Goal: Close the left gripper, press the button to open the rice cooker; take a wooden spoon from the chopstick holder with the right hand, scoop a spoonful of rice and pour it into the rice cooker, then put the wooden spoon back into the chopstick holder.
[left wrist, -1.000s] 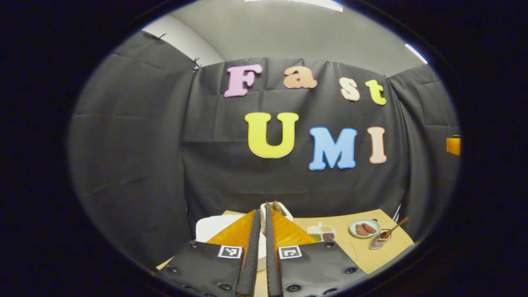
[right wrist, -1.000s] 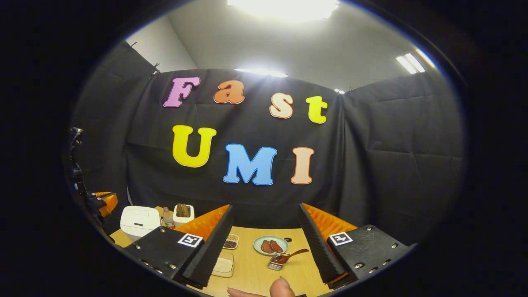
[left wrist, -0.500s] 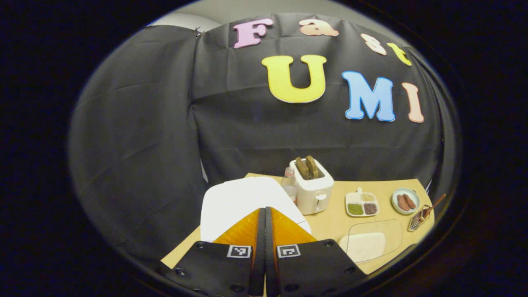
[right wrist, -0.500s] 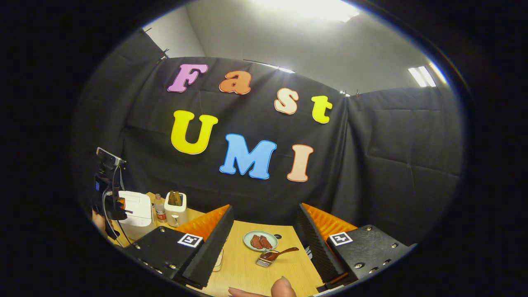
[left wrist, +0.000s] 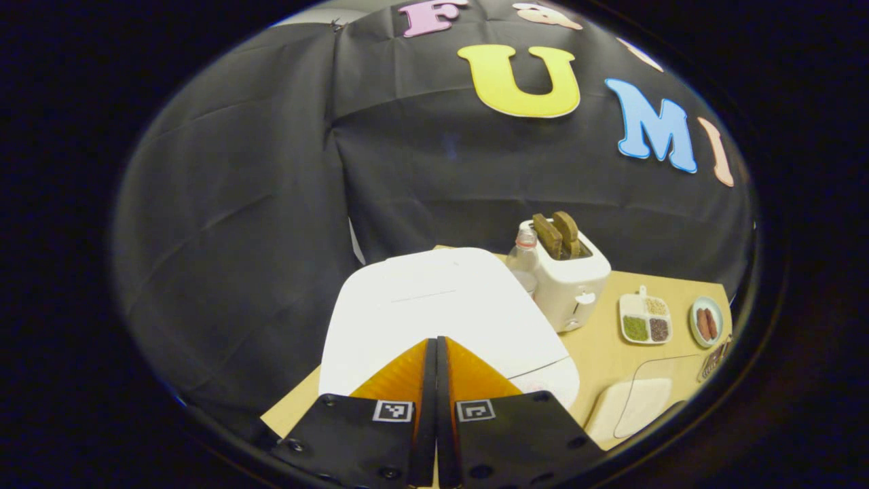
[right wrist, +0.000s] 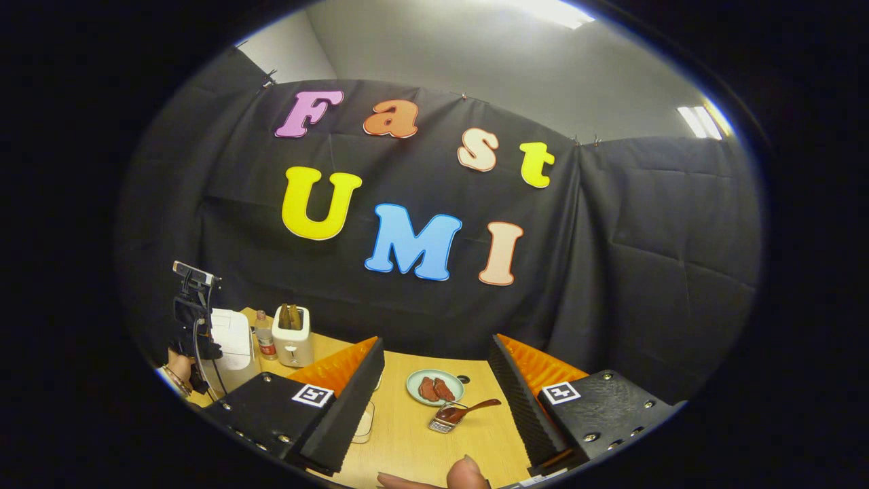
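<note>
The left hand-held gripper (left wrist: 435, 353) has its fingers pressed together with nothing between them, poised over the closed white rice cooker (left wrist: 434, 312) at the near left of the surface (left wrist: 604, 353); its rigid lid should take a firm push, though the button itself cannot be made out. The right hand-held gripper (right wrist: 434, 380) is spread wide and empty above the wooden spoon (right wrist: 468, 409), which leans in the chopstick holder (right wrist: 441, 425). Light, stiff and smooth, the spoon is probably best pinched along its handle.
</note>
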Demonstrator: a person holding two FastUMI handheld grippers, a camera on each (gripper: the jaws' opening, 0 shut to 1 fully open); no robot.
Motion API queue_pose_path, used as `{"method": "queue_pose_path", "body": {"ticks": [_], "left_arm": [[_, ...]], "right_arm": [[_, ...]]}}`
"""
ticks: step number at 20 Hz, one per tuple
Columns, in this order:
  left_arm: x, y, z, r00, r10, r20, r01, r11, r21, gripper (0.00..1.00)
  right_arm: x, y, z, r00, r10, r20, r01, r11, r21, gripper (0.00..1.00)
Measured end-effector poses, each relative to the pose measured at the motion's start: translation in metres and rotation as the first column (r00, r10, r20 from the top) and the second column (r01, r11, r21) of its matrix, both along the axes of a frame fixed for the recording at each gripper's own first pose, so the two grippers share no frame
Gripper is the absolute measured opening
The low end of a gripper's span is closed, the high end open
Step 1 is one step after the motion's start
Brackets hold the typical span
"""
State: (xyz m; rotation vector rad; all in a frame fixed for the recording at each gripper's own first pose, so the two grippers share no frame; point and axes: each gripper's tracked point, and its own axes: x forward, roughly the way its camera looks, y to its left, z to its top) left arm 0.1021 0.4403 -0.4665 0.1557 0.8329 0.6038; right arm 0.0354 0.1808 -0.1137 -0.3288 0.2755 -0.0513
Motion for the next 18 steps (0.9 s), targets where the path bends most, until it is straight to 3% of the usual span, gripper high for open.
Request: {"method": "queue_pose_path", "body": {"ticks": [2,5,11,18], "left_arm": [[-0.007,-0.001,-0.017,0.999,0.013,-0.046,-0.014,0.999,-0.029,0.10],[-0.004,-0.001,-0.008,1.000,-0.008,-0.028,0.009,1.000,0.016,0.10],[0.023,0.002,0.064,0.981,-0.056,0.185,0.031,0.990,0.137,0.11],[0.032,0.009,0.115,0.958,-0.059,0.282,0.022,0.991,0.131,0.12]], "right_arm": [[0.001,0.002,0.000,1.000,-0.003,0.003,0.003,1.000,0.005,0.95],[0.002,0.009,0.000,1.000,0.000,0.006,0.000,1.000,0.014,0.95],[-0.001,0.016,0.000,1.000,0.013,0.013,-0.014,1.000,0.024,0.96],[-0.011,0.006,0.000,0.999,-0.006,0.033,0.005,0.999,0.038,0.95]]}}
